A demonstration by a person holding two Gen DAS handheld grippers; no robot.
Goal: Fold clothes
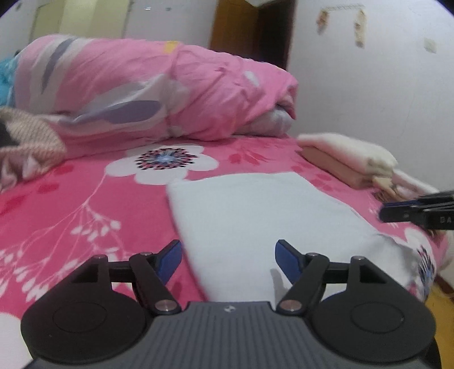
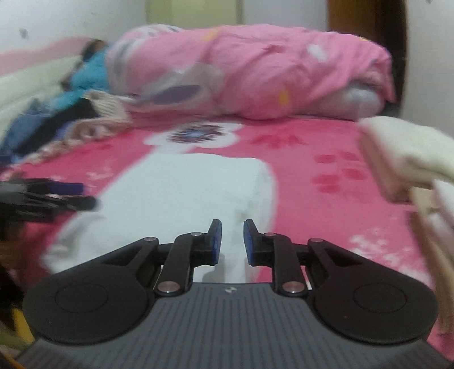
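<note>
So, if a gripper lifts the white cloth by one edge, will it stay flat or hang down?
The white cloth lies thin and flat against the bed sheet, so it probably droops and folds. It looks light for its area. One corner is already rumpled, so a push likely bunches it rather than slides it whole.

Clothes pile [image 2: 56, 113] (left side) too blurred to sort out.

A bed covered by a pink floral-printed sheet [image 1: 85, 204] is set against white plastered walls [image 1: 369, 93]. Behind the bed, a dark brown wooden door frame [image 1: 252, 31] is seen, and a pale yellow-green panel [image 2: 193, 12] further along. A bundled pink patterned quilt [image 1: 176, 93] is piled at the bed's far end.
</note>
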